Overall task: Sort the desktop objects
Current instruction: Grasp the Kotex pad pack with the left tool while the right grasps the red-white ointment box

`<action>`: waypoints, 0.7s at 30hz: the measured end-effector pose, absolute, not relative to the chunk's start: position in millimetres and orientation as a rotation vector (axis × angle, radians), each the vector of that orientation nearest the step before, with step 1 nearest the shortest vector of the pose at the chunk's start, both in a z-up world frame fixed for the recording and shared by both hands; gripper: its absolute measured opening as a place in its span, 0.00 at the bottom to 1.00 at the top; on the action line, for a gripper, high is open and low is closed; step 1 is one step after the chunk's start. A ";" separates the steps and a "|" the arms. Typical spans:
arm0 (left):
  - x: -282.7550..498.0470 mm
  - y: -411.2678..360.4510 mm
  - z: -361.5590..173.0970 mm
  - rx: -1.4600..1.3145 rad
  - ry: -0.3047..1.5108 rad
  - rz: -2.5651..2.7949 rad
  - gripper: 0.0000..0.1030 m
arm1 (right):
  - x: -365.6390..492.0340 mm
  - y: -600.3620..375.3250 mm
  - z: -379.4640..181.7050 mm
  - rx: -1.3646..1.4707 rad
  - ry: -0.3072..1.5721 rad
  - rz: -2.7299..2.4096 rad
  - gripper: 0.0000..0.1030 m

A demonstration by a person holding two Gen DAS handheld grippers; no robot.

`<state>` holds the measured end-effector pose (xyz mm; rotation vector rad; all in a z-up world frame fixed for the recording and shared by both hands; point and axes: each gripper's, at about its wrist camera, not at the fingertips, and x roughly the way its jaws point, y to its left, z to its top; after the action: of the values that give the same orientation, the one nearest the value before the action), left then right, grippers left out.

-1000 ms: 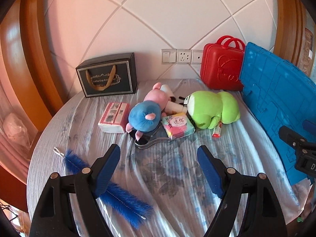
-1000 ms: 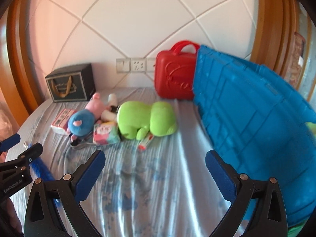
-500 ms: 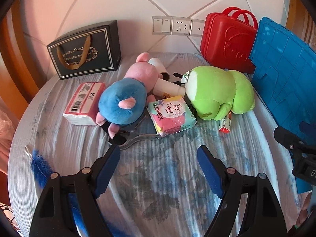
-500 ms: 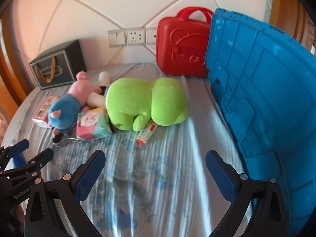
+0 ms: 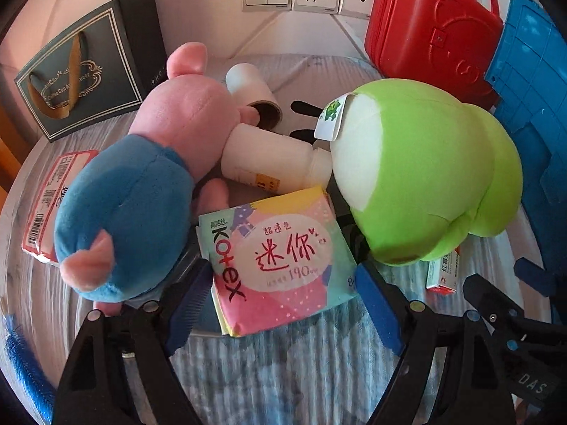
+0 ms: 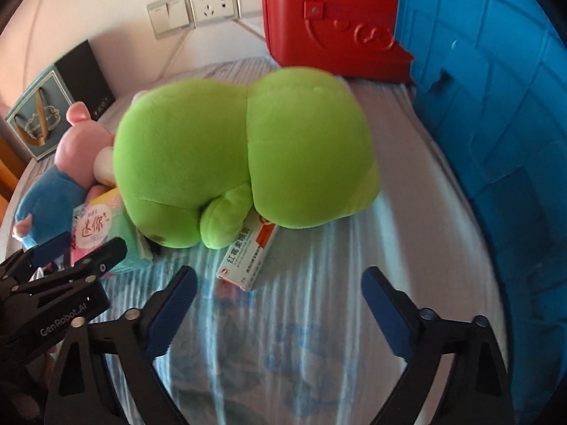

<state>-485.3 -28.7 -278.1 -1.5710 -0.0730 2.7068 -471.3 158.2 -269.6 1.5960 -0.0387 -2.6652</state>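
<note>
My left gripper [image 5: 283, 285] is open, its blue pads on either side of a pastel Kotex pack [image 5: 276, 262] lying on the striped cloth. A pink-and-blue pig plush [image 5: 141, 184] lies to its left, a green frog plush [image 5: 421, 173] to its right, a white bottle [image 5: 265, 163] behind. My right gripper [image 6: 278, 292] is open and empty just in front of the frog plush [image 6: 244, 156] and a small white-and-red medicine box [image 6: 248, 255]. The Kotex pack [image 6: 102, 233] and the left gripper [image 6: 81, 258] show at the left there.
A blue crate [image 6: 496, 124] stands at the right, a red case [image 5: 432, 24] at the back, a dark gift bag [image 5: 85, 63] at the back left. A tissue pack [image 5: 53, 198], a blue brush [image 5: 21, 364] and a paper roll [image 5: 255, 95] lie on the round table.
Both grippers have moved forward toward the pile. The left one now straddles the Kotex pack; the right one has closed in on the frog plush and medicine box. Both stay open.
</note>
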 end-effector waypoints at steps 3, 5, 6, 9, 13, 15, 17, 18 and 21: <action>-493.8 -30.8 -286.2 -1.597 -0.075 2.697 0.82 | -480.0 156.8 -284.9 1.640 -0.056 -2.638 0.74; -499.8 -31.3 -293.0 -1.622 -0.071 2.692 0.83 | -484.3 156.2 -292.7 1.653 -0.081 -2.618 0.73; -501.9 -30.8 -294.9 -1.626 -0.062 2.697 0.83 | -486.1 155.3 -295.4 1.653 -0.084 -2.614 0.73; -502.9 -25.2 -301.0 -1.630 0.004 2.711 0.82 | -492.4 150.7 -301.5 1.646 -0.078 -2.602 0.63; -493.5 -23.3 -300.8 -1.593 0.035 2.732 0.78 | -496.0 142.5 -305.6 1.643 -0.018 -2.601 0.53; -489.6 -23.6 -299.6 -1.593 0.032 2.727 0.76 | -492.9 139.1 -305.3 1.634 0.029 -2.611 0.42; -483.3 -23.6 -297.9 -1.596 0.024 2.722 0.76 | -488.3 139.5 -303.6 1.632 0.046 -2.614 0.27; -479.0 -23.0 -296.9 -1.595 0.025 2.721 0.76 | -485.7 141.4 -302.9 1.639 0.040 -2.608 0.25; -464.1 -19.5 -293.1 -1.595 0.032 2.712 0.76 | -473.9 149.1 -301.0 1.658 -0.001 -2.586 0.25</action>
<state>-464.1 -19.5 -293.1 -1.5947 0.0321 2.7125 -473.9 149.1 -301.0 1.6577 -0.0010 -2.5862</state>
